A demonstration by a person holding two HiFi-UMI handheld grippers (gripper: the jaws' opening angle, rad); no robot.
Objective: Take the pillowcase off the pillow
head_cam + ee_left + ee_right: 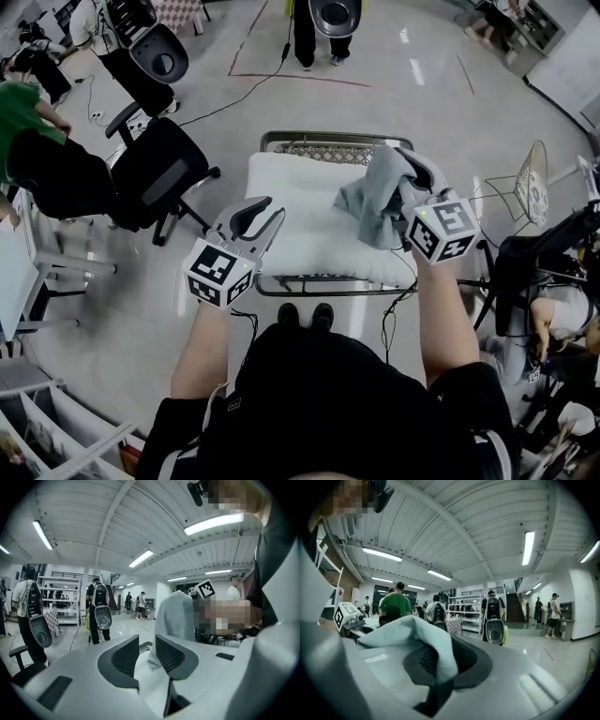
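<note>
Pillowcase (370, 202), grey: bunched and lifted over the right half of the white pillow (300, 197), which lies on a wire rack (281, 139). Your right gripper (443, 665) has its jaws clamped tight on a fold of it. Your left gripper (147, 654) is at the pillow's near left edge. Its jaws are apart, with white pillow fabric between them, unpinched.

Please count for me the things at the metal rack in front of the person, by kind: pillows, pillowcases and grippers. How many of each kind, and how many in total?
Pillow: 1
Pillowcase: 1
Gripper: 2 (left gripper, right gripper)
Total: 4
</note>
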